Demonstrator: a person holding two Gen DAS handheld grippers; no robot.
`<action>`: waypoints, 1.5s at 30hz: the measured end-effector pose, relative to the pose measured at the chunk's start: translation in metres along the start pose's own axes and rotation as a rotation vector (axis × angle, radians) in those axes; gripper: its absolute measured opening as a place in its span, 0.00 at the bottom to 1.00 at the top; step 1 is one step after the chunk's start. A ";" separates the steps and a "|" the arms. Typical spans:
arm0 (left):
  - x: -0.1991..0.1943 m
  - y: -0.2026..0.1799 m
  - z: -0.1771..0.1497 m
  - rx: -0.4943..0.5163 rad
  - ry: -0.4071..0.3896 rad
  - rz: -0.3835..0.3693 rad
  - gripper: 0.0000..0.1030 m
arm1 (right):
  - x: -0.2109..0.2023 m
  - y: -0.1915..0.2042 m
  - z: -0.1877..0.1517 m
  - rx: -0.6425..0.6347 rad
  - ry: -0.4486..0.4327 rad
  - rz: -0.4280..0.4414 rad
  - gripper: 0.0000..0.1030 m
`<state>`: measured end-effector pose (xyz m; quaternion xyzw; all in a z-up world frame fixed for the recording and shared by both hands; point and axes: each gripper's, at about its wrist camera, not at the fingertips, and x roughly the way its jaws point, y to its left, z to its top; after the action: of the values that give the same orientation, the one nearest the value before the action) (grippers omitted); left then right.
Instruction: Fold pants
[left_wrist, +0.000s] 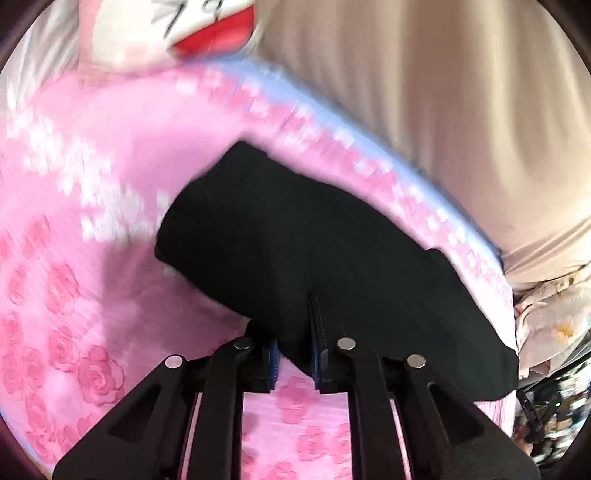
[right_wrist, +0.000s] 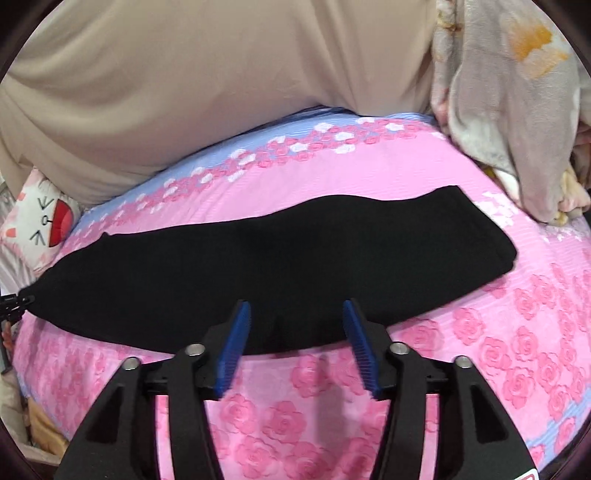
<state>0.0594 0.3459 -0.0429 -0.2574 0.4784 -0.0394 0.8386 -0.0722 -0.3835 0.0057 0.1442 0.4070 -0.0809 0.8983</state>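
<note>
1. Black pants (right_wrist: 266, 258) lie stretched in a long, already narrowed band across the pink rose-print bedsheet (right_wrist: 480, 350), running crosswise just ahead of the right gripper (right_wrist: 295, 314) and out past both of its fingers.
2. The left gripper (left_wrist: 295, 354) has its fingers pressed together on the near edge of the pants (left_wrist: 314, 240); a pinch of black cloth is caught between the blue pads.
3. The right gripper's fingers are spread, with the near hem lying between their tips; the pads do not press on it.
4. Judged step: taking hold of the near edge for the next fold, with one side gripped and the other not yet.
5. The next move likely calls for the right fingers to shut on the hem, then both grippers to lift evenly and carry the cloth over.
6. A beige curtain (right_wrist: 184, 92) hangs beyond the bed's far edge.
</note>
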 end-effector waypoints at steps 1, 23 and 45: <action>0.013 0.007 -0.001 -0.033 0.034 0.000 0.15 | 0.004 -0.006 -0.002 0.012 0.014 -0.025 0.57; 0.019 -0.027 -0.024 -0.021 -0.160 0.032 0.12 | 0.037 -0.133 0.055 0.374 -0.052 -0.002 0.10; 0.016 0.028 -0.026 -0.257 -0.108 -0.258 0.23 | 0.023 -0.162 0.018 0.447 -0.014 -0.023 0.44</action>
<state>0.0417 0.3551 -0.0788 -0.4233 0.3967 -0.0713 0.8114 -0.0866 -0.5434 -0.0319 0.3345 0.3743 -0.1805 0.8458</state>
